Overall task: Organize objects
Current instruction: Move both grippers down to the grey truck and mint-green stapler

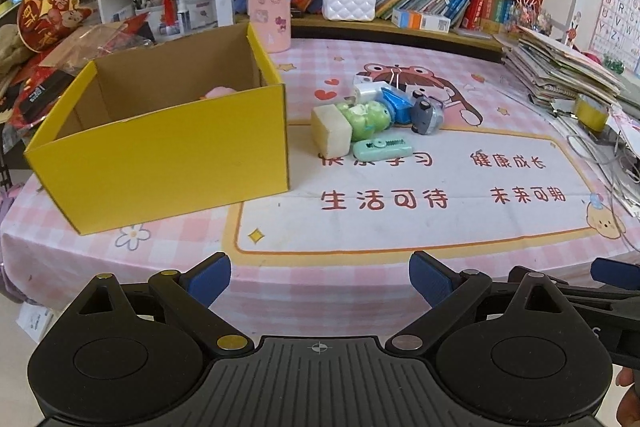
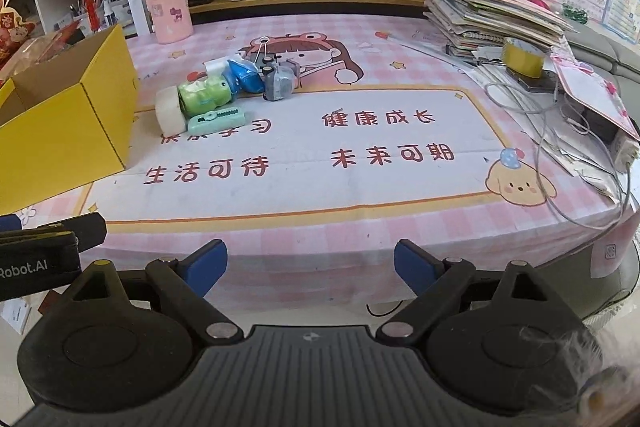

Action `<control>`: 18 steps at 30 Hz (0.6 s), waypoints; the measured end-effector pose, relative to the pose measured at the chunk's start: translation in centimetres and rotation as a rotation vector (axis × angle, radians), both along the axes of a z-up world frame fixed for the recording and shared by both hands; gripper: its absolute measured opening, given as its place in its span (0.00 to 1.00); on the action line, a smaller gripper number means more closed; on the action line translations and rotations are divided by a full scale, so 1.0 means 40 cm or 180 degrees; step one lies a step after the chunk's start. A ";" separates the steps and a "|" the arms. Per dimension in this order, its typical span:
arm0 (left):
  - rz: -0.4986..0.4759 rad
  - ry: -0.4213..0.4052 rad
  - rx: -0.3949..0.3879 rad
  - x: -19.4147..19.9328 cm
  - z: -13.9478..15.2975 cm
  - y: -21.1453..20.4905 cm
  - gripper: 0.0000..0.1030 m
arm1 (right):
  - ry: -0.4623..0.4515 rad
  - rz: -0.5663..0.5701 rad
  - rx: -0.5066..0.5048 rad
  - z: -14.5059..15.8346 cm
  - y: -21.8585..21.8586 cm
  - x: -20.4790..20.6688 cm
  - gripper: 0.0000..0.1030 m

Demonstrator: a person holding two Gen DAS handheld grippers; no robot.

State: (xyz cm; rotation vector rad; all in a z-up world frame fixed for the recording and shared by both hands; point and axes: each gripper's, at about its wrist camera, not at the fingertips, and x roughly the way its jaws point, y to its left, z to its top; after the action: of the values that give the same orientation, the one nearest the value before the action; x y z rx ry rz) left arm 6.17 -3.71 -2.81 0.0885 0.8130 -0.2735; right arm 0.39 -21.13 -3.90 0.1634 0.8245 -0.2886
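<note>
In the left wrist view the left gripper hangs over the near edge of the table with its blue pads spread wide and nothing between them; the yellow box stands ahead and to the left, by the table's left edge, open at the top with something pink showing low inside, and the pile of small toys lies further in, just right of the box's right wall and well apart from the pads. The mint-green clip is the nearest piece of that pile, its long axis running roughly parallel to the near edge, with the cream block touching the green toy behind it. In the right wrist view the right gripper is likewise wide open and empty above the near edge, and the same pile sits ahead and to its left, toward the box, with bare mat in between. Judging by both views, the pile lies closer to the left gripper's line than to the right one's, though neither is near it, and the clip's crosswise lie would suit pads closing across its short side
</note>
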 end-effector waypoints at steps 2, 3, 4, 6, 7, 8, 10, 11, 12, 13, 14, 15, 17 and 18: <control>-0.0010 0.0023 0.0010 0.010 -0.004 -0.013 0.95 | 0.0022 0.0030 0.0011 -0.005 -0.011 0.015 0.88; -0.0005 0.0039 0.0017 0.016 -0.007 -0.020 0.95 | 0.0031 0.0050 0.0019 -0.007 -0.016 0.023 0.88; 0.0008 0.0054 0.0028 0.021 -0.011 -0.026 0.95 | 0.0040 0.0067 0.0025 -0.008 -0.021 0.031 0.88; 0.0048 0.0091 0.0053 0.034 -0.017 -0.037 0.95 | 0.0062 0.0098 0.0034 -0.012 -0.035 0.049 0.88; 0.0067 0.0106 0.0060 0.041 -0.019 -0.042 0.95 | 0.0069 0.0113 0.0039 -0.014 -0.041 0.056 0.88; 0.0082 0.0116 0.0064 0.047 -0.021 -0.047 0.95 | 0.0076 0.0131 0.0042 -0.016 -0.047 0.064 0.87; 0.0109 0.0125 0.0079 0.059 -0.023 -0.060 0.95 | 0.0088 0.0173 0.0045 -0.019 -0.061 0.081 0.86; 0.0123 0.0123 0.0091 0.065 -0.024 -0.068 0.95 | 0.0090 0.0190 0.0046 -0.020 -0.067 0.088 0.85; 0.0140 0.0122 0.0105 0.072 -0.025 -0.076 0.95 | 0.0091 0.0210 0.0049 -0.021 -0.074 0.096 0.85; 0.0159 0.0120 0.0122 0.078 -0.025 -0.084 0.95 | 0.0090 0.0230 0.0053 -0.023 -0.081 0.104 0.84; 0.0173 0.0117 0.0132 0.085 -0.026 -0.089 0.95 | 0.0087 0.0253 0.0058 -0.023 -0.088 0.112 0.83; 0.0192 0.0118 0.0143 0.092 -0.026 -0.096 0.95 | 0.0083 0.0282 0.0064 -0.024 -0.096 0.122 0.83; 0.0233 0.0124 0.0150 0.106 -0.025 -0.108 0.94 | 0.0063 0.0332 0.0076 -0.024 -0.108 0.138 0.81; 0.0243 0.0120 0.0134 0.112 -0.023 -0.113 0.94 | 0.0042 0.0364 0.0080 -0.022 -0.116 0.148 0.81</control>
State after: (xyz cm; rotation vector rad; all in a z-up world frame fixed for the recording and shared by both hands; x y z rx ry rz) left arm 10.67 -8.23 -3.73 0.0918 0.8579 -0.1866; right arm 6.31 -25.75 -4.78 0.1373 0.8475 -0.1718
